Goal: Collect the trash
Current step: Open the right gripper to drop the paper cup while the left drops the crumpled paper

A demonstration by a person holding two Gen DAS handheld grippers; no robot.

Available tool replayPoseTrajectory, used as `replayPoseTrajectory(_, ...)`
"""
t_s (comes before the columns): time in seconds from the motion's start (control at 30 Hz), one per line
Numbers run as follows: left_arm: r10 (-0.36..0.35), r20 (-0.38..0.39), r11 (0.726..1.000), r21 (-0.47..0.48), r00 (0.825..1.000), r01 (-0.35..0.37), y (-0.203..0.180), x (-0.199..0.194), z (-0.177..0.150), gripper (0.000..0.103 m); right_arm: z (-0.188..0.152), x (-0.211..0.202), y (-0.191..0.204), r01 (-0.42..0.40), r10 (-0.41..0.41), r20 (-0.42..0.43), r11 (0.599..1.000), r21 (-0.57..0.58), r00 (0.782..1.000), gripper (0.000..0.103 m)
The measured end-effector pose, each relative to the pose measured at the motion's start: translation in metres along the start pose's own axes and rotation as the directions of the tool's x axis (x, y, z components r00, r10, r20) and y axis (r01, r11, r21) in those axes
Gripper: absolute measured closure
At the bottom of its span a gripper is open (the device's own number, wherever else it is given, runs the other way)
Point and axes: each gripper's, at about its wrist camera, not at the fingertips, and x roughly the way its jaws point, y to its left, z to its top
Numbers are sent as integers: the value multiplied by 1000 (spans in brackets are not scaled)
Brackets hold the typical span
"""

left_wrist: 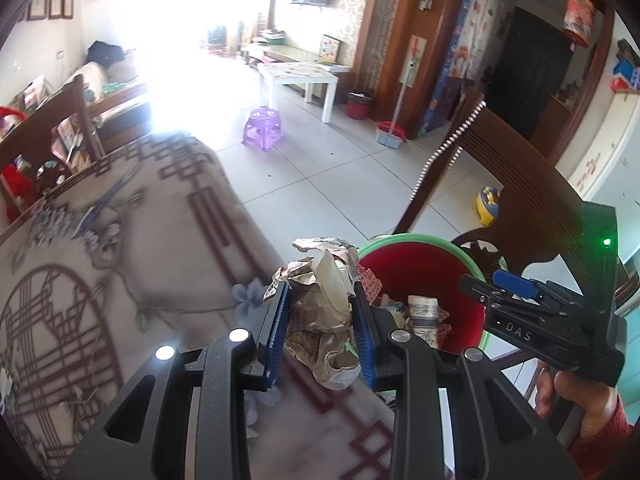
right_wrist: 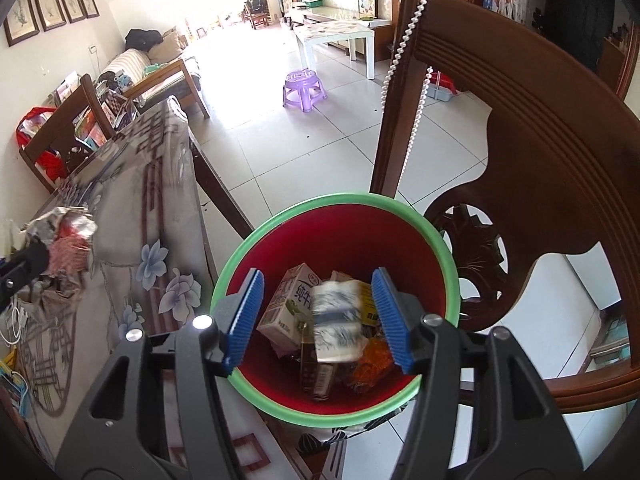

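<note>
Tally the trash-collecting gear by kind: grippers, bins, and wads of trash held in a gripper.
Grippers: 2, left gripper and right gripper
Bins: 1, red bin
Held wads: 1, crumpled paper wad
Total: 4

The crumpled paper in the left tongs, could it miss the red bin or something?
It might. The crumpled paper hangs over the table, not yet over the red bin, so letting go now would likely drop it outside. The right tongs hover open above the bin's mouth and could get bumped. The bin sits at the table's edge, so a knock might tip it.
</note>
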Motion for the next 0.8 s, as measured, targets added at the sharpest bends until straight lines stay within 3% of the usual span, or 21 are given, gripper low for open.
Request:
replayPoseTrajectory(0.13, -33, -22, 998, 55, 999, 34, -23, 15, 6, 75, -3, -12, -13, 3, -4, 19, 999, 42, 1000, 41)
replayPoseTrajectory(0.8, -131, -107, 971, 188, 986, 150, -92, 69, 17, 75, -60, -46, -58, 62, -60, -15, 984, 168, 998, 41)
